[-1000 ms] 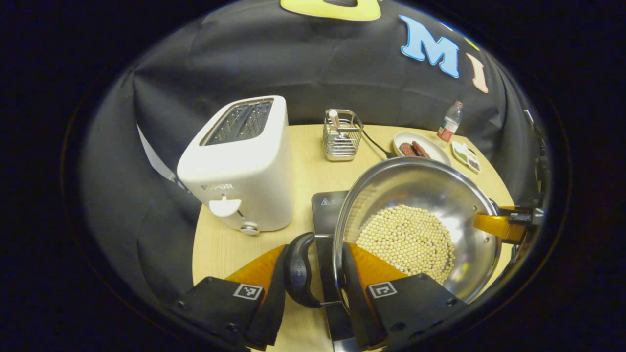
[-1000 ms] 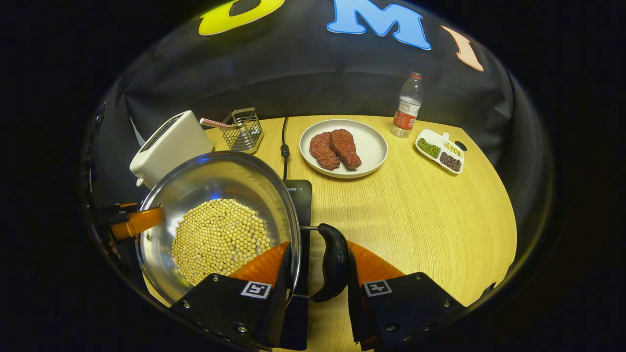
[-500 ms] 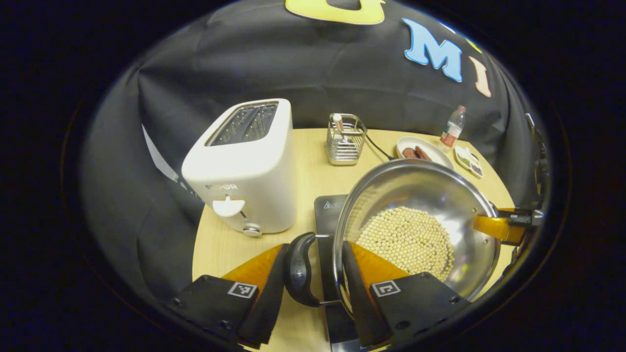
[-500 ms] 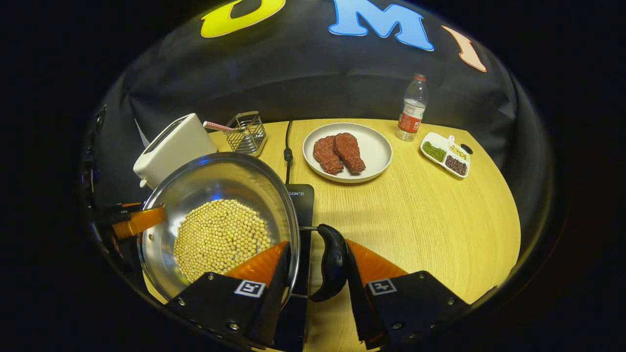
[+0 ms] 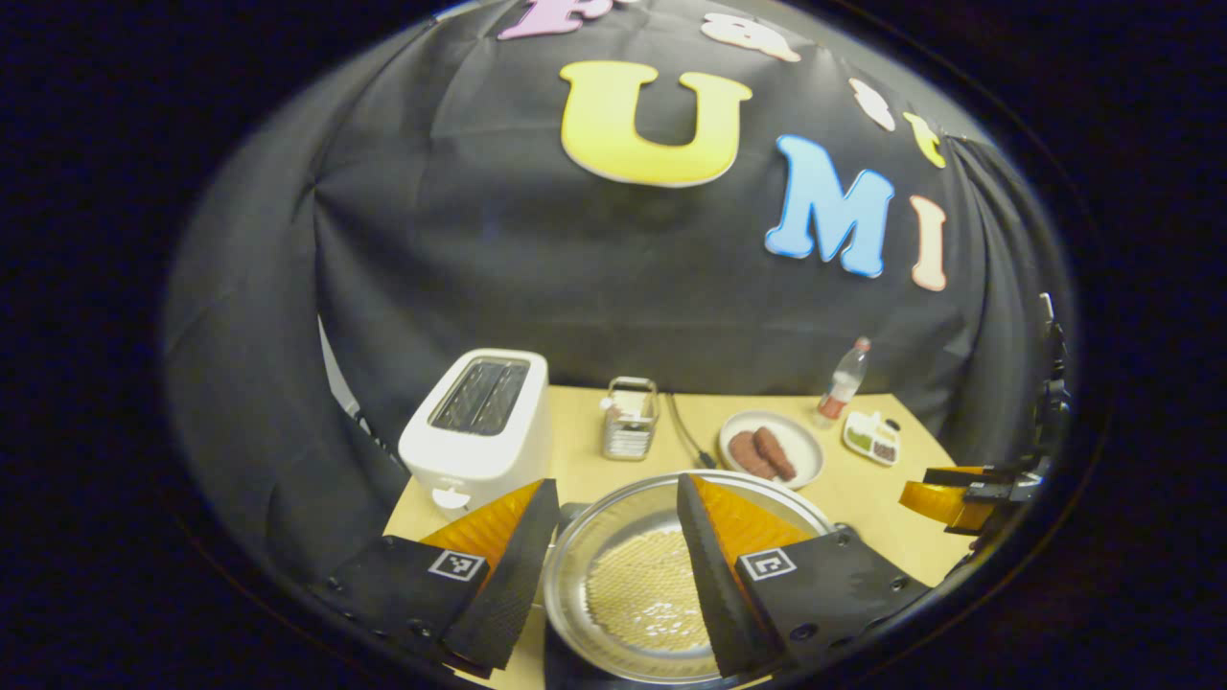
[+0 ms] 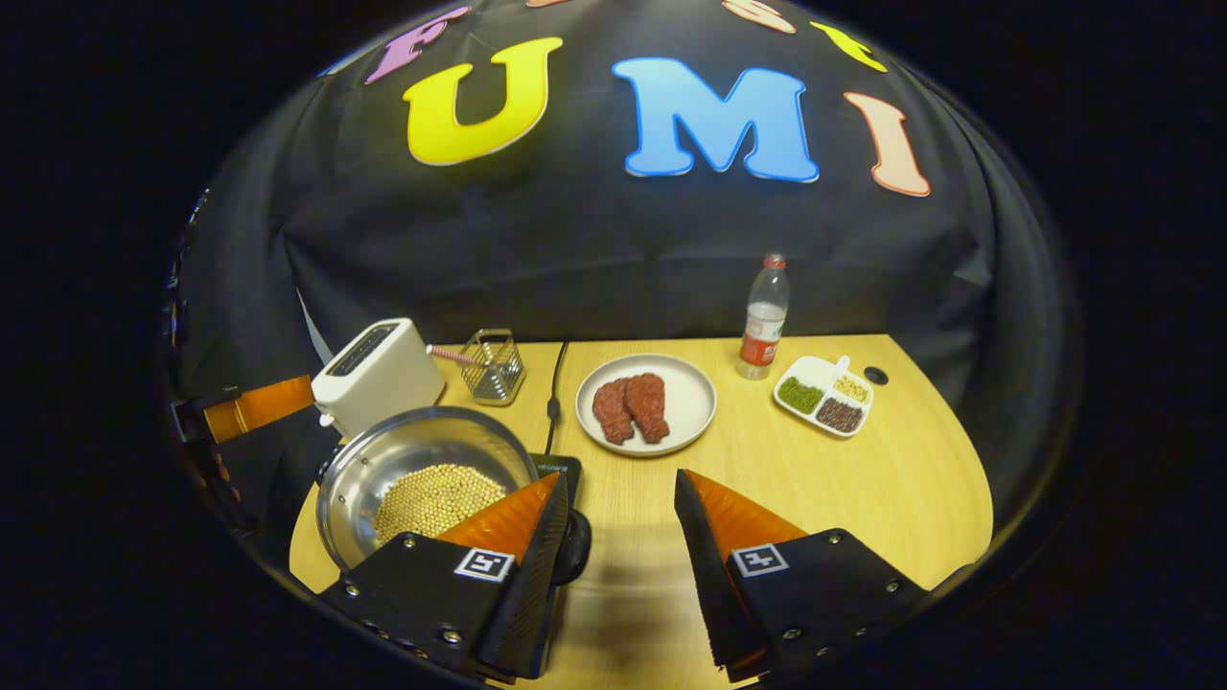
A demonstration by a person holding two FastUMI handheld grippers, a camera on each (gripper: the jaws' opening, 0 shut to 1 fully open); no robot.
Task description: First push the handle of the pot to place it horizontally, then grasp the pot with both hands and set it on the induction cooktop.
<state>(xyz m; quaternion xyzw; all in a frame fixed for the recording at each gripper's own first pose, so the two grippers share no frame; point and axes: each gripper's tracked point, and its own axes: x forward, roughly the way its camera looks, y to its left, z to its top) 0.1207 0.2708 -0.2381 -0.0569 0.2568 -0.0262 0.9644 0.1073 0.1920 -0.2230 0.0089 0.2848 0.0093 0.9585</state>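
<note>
A: How far along was it?

B: Looked done. The pot [image 6: 422, 479] sat on the cooktop [image 6: 561, 467] by the toaster [image 6: 379, 374], beans inside. The left gripper [image 5: 613, 537] and right gripper [image 6: 618, 522] hung above it, both released, holding nothing.

A: Counts?

B: One pot, one toaster, one rack [image 6: 494, 364], one plate [image 6: 690, 422] with two steaks, one bottle [image 6: 762, 321], one divided dish [image 6: 824, 395].
</note>
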